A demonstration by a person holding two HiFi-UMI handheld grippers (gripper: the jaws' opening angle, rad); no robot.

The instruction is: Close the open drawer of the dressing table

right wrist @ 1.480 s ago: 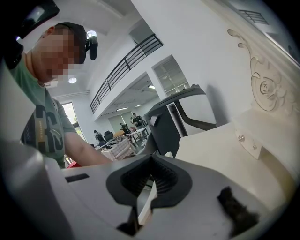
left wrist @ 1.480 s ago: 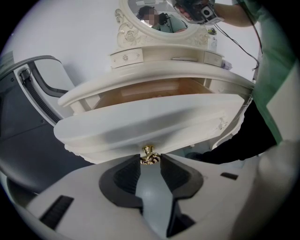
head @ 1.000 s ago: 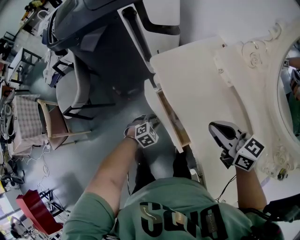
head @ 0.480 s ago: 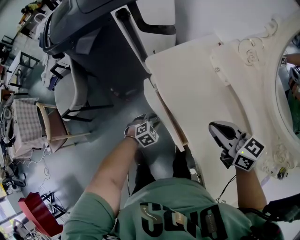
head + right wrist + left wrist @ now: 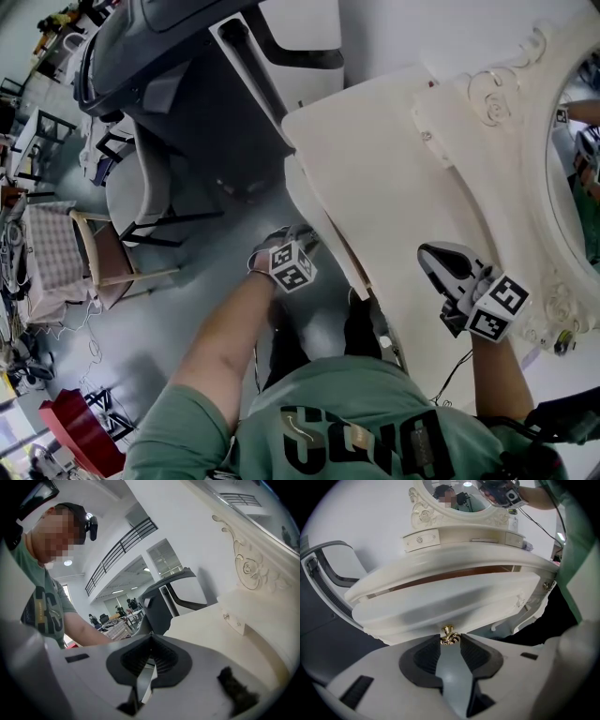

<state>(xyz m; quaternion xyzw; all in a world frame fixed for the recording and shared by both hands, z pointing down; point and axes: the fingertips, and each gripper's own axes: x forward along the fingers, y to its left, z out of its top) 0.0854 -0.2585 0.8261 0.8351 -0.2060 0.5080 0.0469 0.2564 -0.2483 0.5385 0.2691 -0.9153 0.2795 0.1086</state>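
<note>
Cream-white curved drawer (image 5: pixel 450 602) of the ornate dressing table (image 5: pixel 394 169) stands slightly open, with a thin strip of brown wooden interior showing beneath the tabletop. My left claw (image 5: pixel 450 641) is partly closed, its dark pads pinching the small brass knob (image 5: pixel 449 634) on the drawer's front. My right claw (image 5: pixel 150 639) is closed and empty, above the tabletop near the carved mirror frame (image 5: pixel 506 103).

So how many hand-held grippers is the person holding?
2. The left hand-held gripper is at the drawer front, jaws closed on the gold knob. The right hand-held gripper is over the dressing table top, jaws shut and empty. None seem hidden.
</note>
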